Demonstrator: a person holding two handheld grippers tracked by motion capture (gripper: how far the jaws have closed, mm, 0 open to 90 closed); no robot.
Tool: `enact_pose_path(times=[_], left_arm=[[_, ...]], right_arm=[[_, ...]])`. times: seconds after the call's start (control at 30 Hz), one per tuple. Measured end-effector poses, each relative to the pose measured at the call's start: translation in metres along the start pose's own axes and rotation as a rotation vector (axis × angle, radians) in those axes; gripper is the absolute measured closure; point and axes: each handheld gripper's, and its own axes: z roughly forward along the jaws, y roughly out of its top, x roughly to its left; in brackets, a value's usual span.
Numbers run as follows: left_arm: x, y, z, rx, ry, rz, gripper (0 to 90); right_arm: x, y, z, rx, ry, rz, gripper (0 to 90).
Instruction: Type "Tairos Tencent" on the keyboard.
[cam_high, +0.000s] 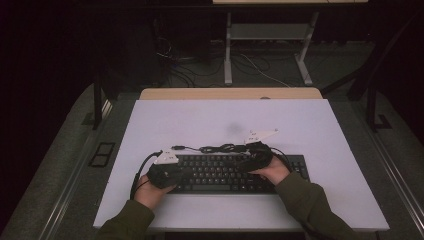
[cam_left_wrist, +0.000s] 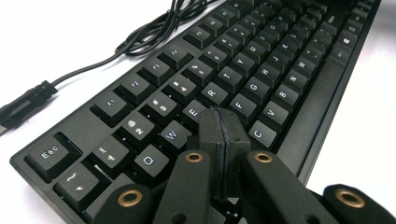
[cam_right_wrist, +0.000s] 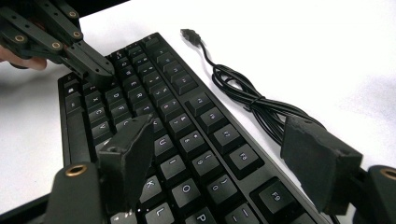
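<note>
Jaws of the left gripper (cam_left_wrist: 223, 135) press together over the keys; the right gripper (cam_right_wrist: 219, 163) spreads wide. Stiff, light keyboard (cam_high: 235, 172): grasp its edges, not the floppy cable (cam_right_wrist: 247, 100).

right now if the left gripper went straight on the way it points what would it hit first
Most likely the keyboard: the shut left gripper angles down at the letter keys near D, though depth is hard to judge.

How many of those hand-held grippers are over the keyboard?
2: the left hand-held gripper, jaws shut, over the keyboard's left end; the right hand-held gripper, jaws open, over its middle-right keys.
</note>
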Motion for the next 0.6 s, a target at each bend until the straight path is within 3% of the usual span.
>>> enact_pose_path(times=[0.1, 0.6], left_arm=[[0.0005, 0.0003, 0.0002, 0.017, 0.002, 0.019, 88.8], [0.0001, 0.0011, -0.0027, 0.002, -0.003, 0.003, 87.3]], right_arm=[[0.0001, -0.0001, 0.0, 0.0, -0.002, -0.001, 25.4], [0.0018, -0.0001, -0.0041, -0.04, 0.023, -0.011, 25.3]])
